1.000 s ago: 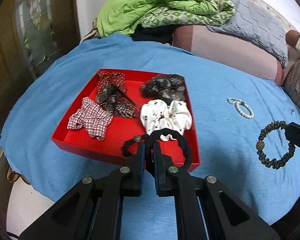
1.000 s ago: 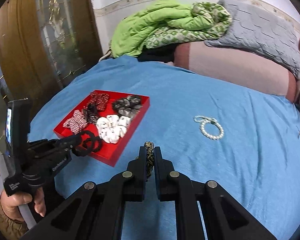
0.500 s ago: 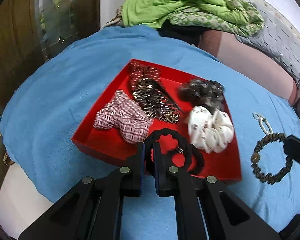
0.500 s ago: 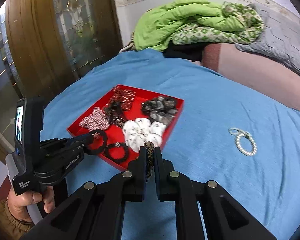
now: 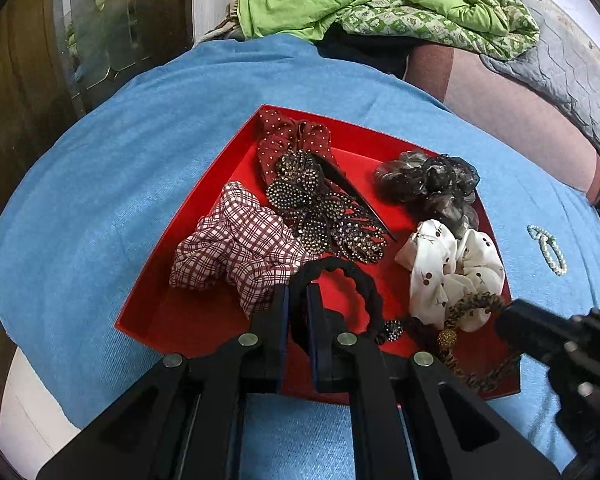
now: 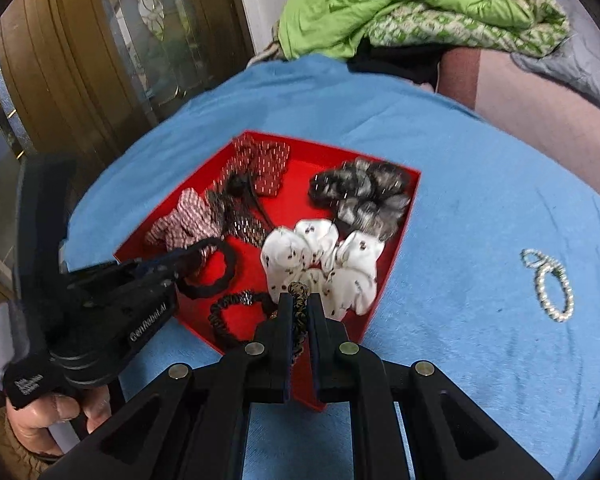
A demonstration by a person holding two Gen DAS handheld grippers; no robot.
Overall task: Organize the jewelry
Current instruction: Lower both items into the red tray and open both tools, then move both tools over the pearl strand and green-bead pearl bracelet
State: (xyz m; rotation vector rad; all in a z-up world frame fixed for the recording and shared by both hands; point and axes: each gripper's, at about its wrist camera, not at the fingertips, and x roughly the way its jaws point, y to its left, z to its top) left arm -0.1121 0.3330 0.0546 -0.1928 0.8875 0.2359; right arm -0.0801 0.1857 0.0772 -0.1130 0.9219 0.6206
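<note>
L tongs (image 5: 298, 312) clamped on black hair tie (image 5: 340, 280); R tongs (image 6: 299, 316) pinched shut on leopard-print tie (image 6: 298, 300). Both now over red tray's (image 5: 188, 216) near edge w/ ties held above it; a sec ago R was still out over the bed (image 6: 480, 208). Drop-off looks next. Pearl bracelet (image 6: 550, 286) still right of tray.

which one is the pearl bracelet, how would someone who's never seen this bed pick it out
Start at the blue bedspread and find the red tray full of hair ties. The pearl bracelet lies on the bare spread to the right of the tray, well apart from it. It is the only piece outside the tray and held by no gripper, a pale beaded loop with a smaller loop at its far end.
</note>
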